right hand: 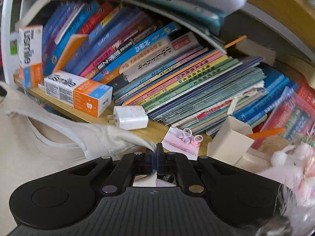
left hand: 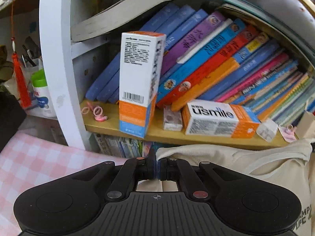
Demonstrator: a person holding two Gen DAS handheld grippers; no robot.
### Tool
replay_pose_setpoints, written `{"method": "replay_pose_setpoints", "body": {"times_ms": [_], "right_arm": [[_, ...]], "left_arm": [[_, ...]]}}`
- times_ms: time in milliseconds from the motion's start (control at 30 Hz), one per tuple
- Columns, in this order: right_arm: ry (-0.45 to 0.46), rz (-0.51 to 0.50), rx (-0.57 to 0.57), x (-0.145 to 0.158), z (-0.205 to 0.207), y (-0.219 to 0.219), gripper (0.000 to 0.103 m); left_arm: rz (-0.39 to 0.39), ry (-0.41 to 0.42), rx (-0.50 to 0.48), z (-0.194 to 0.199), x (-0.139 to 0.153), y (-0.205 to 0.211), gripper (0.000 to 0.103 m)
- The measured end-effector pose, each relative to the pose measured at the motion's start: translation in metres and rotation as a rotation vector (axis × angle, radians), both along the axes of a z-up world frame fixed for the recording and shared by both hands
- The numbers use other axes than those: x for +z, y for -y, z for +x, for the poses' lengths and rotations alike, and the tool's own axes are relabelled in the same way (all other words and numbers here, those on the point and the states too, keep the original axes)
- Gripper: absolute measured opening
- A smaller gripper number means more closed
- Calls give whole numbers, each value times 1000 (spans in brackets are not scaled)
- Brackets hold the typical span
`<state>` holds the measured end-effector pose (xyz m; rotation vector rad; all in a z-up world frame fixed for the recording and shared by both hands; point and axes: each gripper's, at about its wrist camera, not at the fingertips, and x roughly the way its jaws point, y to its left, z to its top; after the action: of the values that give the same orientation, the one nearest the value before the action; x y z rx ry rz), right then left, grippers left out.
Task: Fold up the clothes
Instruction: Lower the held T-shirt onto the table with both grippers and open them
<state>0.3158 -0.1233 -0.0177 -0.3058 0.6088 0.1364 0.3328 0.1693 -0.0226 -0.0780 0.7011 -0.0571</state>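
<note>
Both grippers' fingers (left hand: 157,165) (right hand: 157,158) clamp the beige shirt (left hand: 246,163); books (right hand: 177,78) crowd the shelf (left hand: 157,131).

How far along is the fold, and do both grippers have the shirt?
Done: no fold is visible. In hand: the left gripper and right gripper are each shut on an edge of the beige shirt, stretched between them in front of the bookshelf. Its neckline lies open. Left: all folds. The shirt's lower part is out of view.

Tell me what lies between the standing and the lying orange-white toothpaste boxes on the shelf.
In the left wrist view, a small whitish block lies between the standing box and the lying box.
</note>
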Motion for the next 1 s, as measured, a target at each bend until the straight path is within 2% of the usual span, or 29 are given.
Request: {"method": "replay_pose_setpoints", "body": {"times_ms": [133, 167, 233, 267, 300, 367, 400, 433, 467, 600, 733, 900, 1000], "right_arm": [[-61, -26, 17, -10, 18, -8, 4], [-82, -30, 19, -14, 23, -10, 4], [-141, -11, 14, -21, 32, -11, 12], [-165, 1, 8, -25, 34, -12, 28], [-167, 8, 2, -26, 33, -11, 47], [-141, 23, -6, -23, 26, -10, 60], [-132, 37, -7, -20, 21, -7, 63], [-128, 55, -8, -16, 14, -4, 63], [-127, 76, -9, -12, 7, 1, 66], [-128, 162, 3, -1, -34, 20, 70], [-141, 209, 16, 6, -89, 37, 70], [-169, 259, 53, 10, -163, 53, 71], [-188, 243, 76, 7, -205, 57, 72]], "left_arm": [[57, -78, -22, 20, -13, 2, 2], [75, -104, -26, 24, -18, 4, 6], [111, -139, -23, 27, -24, 6, 11], [132, -130, -26, 25, -24, 7, 12], [151, -116, -31, 21, -22, 8, 17], [173, -79, -49, 10, -14, 7, 38], [176, -48, -58, 1, -9, 4, 53], [173, -15, -65, -8, -3, 1, 66], [165, 16, -68, -21, 3, -1, 70], [113, 76, -79, -71, 21, -11, 74], [126, 93, -58, -138, 25, -8, 81], [143, 40, -39, -218, 15, 12, 82], [150, 10, -25, -252, 10, 31, 82]]}}
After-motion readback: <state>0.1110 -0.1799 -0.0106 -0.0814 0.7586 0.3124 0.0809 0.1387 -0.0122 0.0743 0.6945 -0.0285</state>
